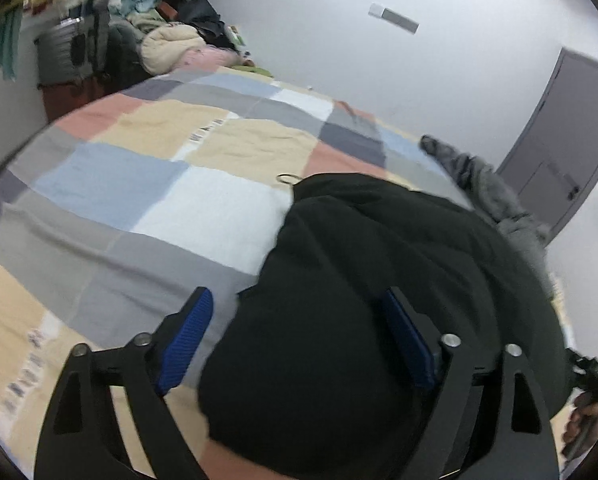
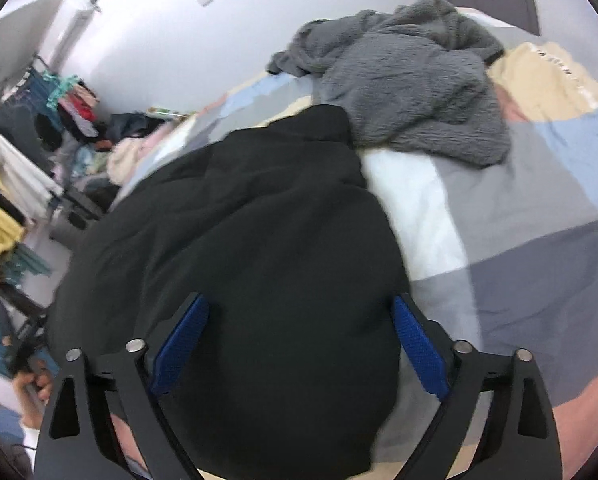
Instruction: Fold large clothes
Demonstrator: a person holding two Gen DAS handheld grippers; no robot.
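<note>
A large black garment [image 1: 379,300] lies bunched on the patchwork bed cover [image 1: 147,184]; it also fills the middle of the right wrist view [image 2: 251,264]. A metal ring [image 1: 288,179] shows at its far edge. My left gripper [image 1: 299,344] is open, its blue pads wide apart over the garment's near left part, gripping nothing. My right gripper [image 2: 299,348] is open too, just above the garment's near end. A grey fleece garment [image 2: 411,76] lies crumpled beyond the black one, also seen in the left wrist view [image 1: 487,184].
The bed cover [image 2: 519,216] spreads to the right. A clothes rack with hanging clothes [image 2: 15,184] and a heap of clothes [image 1: 179,44] stand past the bed. A grey door [image 1: 567,136] is in the white wall.
</note>
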